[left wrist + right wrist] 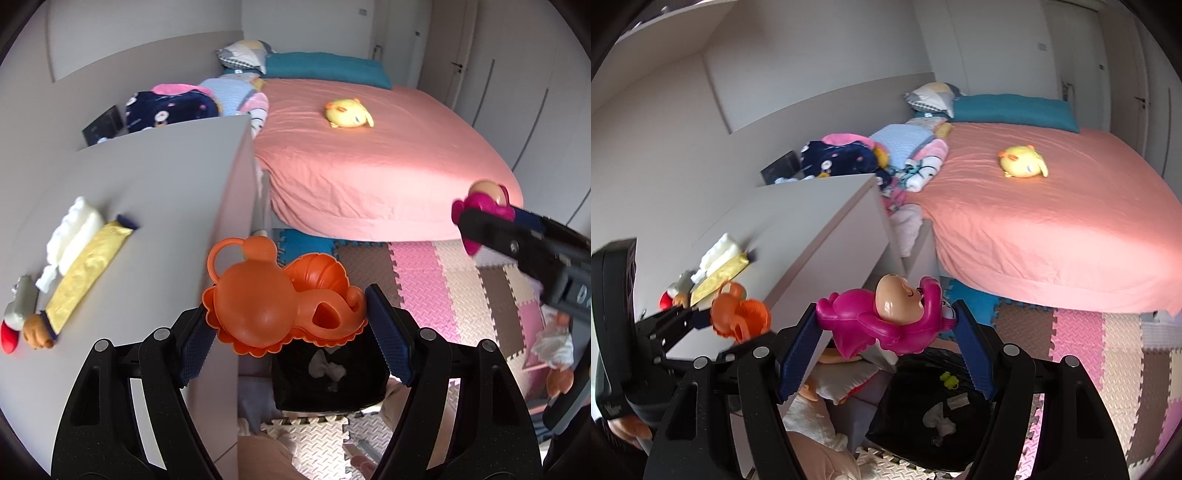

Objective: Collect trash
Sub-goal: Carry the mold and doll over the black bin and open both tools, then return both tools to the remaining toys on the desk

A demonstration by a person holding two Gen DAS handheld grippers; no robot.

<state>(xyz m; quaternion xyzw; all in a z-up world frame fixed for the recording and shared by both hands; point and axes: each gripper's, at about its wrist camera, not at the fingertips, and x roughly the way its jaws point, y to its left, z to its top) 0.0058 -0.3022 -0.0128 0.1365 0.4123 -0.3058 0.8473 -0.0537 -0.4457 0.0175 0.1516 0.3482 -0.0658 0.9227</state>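
My left gripper (288, 310) is shut on an orange plastic toy (255, 295), held above a black trash bag (332, 395) with white crumpled scraps inside. My right gripper (886, 319) is shut on a magenta toy with a doll face (857, 321), over the same black bag (916, 373). In the left wrist view the right gripper (476, 218) and its magenta toy (487, 201) hang at the right. The right wrist view has the left gripper (713, 317) and orange toy (742, 314) at the left.
A grey dresser top (155, 177) carries a yellow wrapper (85, 273), white crumpled tissue (74, 232) and small figures (22, 317). Behind is a bed with a salmon sheet (369, 166) and a yellow plush (347, 112). Foam puzzle mats (443, 280) cover the floor.
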